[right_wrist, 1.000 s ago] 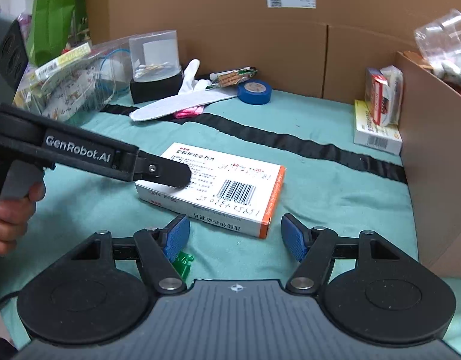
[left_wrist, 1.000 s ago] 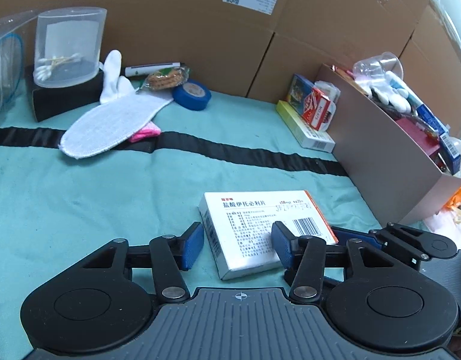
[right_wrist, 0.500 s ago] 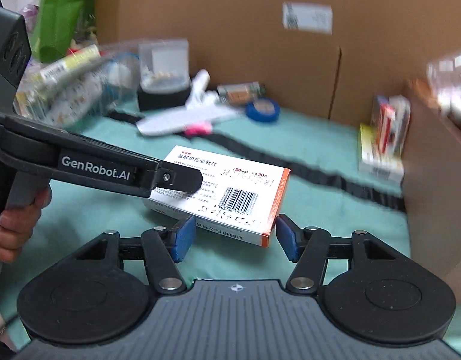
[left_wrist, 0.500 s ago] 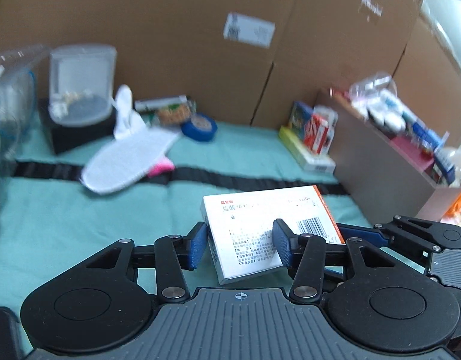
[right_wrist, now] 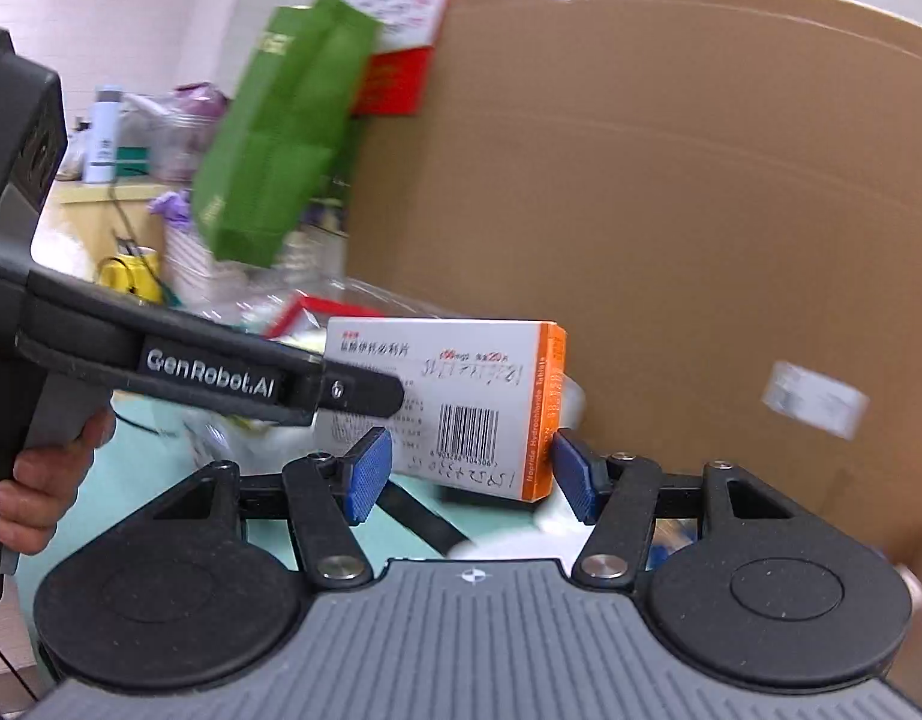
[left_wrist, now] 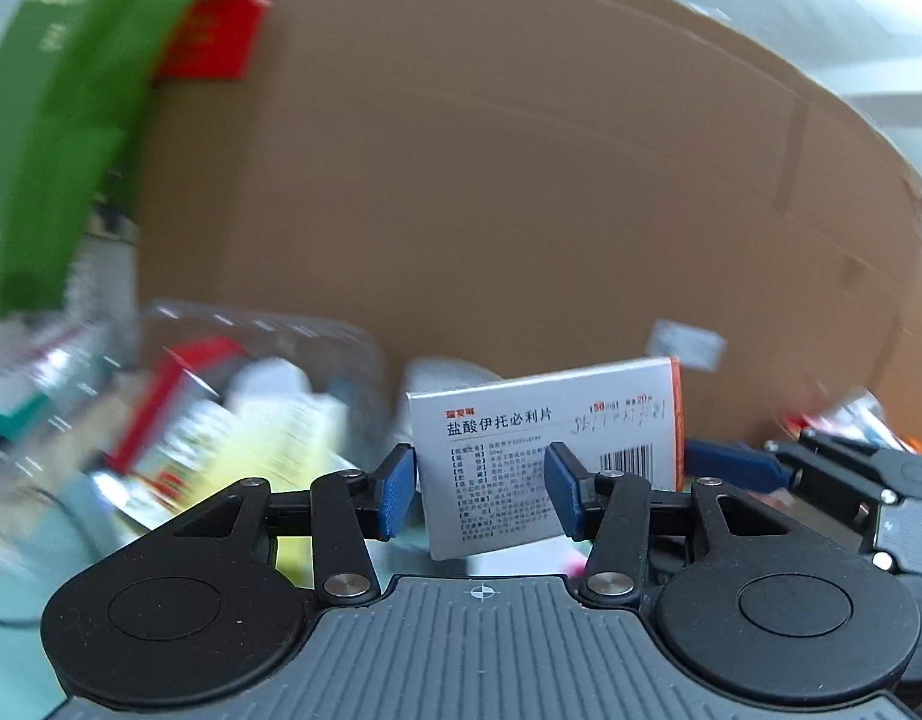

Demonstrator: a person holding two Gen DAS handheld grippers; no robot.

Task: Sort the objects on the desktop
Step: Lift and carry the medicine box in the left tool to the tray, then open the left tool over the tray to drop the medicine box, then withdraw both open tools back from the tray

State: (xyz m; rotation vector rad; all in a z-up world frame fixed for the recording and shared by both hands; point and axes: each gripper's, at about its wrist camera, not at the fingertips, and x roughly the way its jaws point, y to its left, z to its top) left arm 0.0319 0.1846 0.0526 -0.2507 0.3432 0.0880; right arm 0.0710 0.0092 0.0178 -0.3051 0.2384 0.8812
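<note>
Cardboard wall [left_wrist: 520, 180] behind, medicine box [left_wrist: 538, 438] clamped between both grippers' fingers [left_wrist: 395, 489]

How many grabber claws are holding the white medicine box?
2. The left gripper clamps the box's left end; the right gripper clamps its orange right end. The blur may hide other things.

Cardboard wall [left_wrist: 520, 180] behind — green bag [right_wrist: 281, 138] left.

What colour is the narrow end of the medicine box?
Orange, on the medicine box; the right wrist view shows it best.
</note>
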